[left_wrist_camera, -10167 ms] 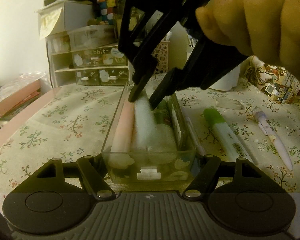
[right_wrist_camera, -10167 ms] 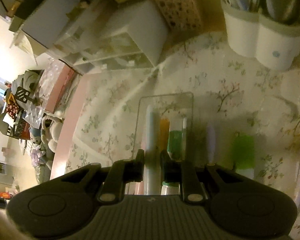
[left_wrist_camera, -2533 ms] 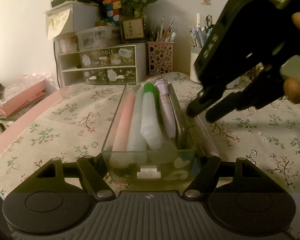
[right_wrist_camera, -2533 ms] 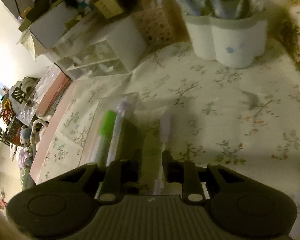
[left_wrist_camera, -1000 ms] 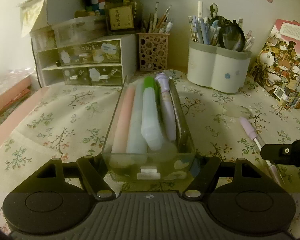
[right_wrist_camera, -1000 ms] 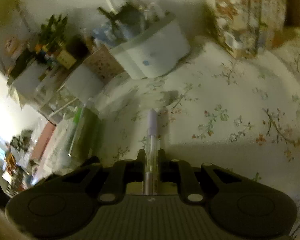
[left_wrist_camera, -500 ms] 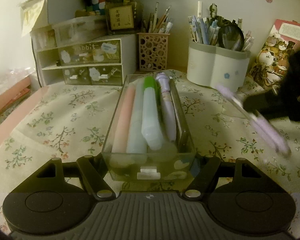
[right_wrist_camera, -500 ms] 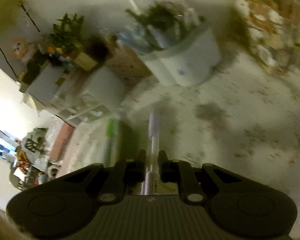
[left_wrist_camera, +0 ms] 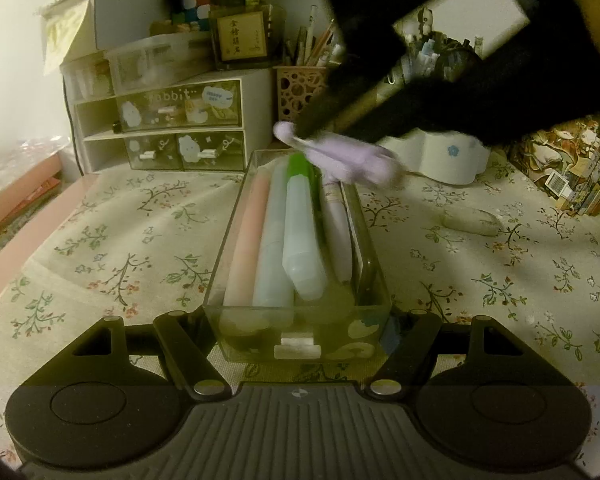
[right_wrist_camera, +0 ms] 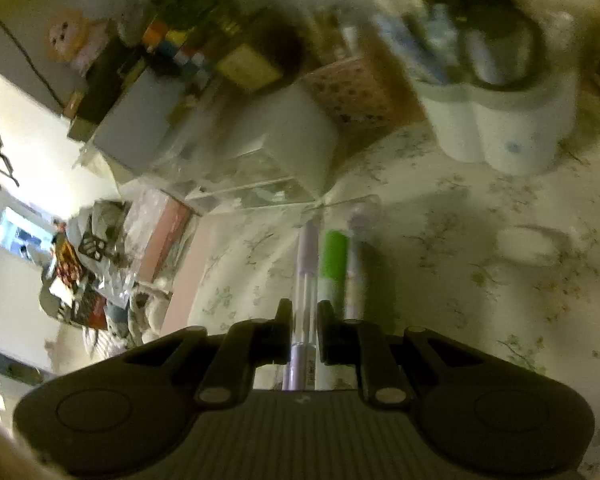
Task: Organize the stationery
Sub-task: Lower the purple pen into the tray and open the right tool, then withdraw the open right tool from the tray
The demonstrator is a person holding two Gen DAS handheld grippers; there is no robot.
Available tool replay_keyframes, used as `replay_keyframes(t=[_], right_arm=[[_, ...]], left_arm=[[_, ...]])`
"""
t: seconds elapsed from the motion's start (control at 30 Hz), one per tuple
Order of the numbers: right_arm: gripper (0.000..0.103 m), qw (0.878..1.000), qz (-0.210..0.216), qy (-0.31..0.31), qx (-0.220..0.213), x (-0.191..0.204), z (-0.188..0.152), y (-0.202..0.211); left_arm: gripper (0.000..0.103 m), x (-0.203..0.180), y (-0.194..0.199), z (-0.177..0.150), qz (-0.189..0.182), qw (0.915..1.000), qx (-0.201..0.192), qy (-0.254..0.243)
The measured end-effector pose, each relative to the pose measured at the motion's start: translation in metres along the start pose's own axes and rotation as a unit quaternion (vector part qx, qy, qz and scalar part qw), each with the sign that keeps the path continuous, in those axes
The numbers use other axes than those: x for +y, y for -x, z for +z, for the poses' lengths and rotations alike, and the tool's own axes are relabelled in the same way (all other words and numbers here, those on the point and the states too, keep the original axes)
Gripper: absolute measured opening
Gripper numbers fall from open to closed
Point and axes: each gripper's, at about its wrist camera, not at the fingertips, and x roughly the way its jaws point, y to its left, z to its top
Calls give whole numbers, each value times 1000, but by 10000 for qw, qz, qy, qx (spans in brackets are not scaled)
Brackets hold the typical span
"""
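Lilac pen point(right_wrist_camera: 306, 280), clamped in my right gripper point(right_wrist_camera: 303, 334), runs straight out along its fingers above the clear tray point(left_wrist_camera: 374, 280) that my left gripper point(left_wrist_camera: 298, 336) squeezes, where pink, pale-blue, green-capped and lilac pens lie lengthwise.

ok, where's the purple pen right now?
Clamped in the right gripper, purple pen held in the air over the far end of the clear tray, left wrist view.
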Motion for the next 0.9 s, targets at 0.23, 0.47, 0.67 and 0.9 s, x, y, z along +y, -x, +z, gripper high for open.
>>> replay_keyframes(t=[0.23,0.47,0.67,0.9], right_arm=[[6,9984,-324,131,436,11,8,-25],[6,9971,-447,195,591,16,11,-35],[7,9970,-449,315,538,21,12,-32],[7,9989,-343,277,-167,-7,14,5]], left_arm=[[73,0,1,0,-13,10000,0,8],[73,0,1,0,-14,10000,0,7],[73,0,1,0,-24,10000,3,7],[73,1,0,0,-37,10000,3,14]])
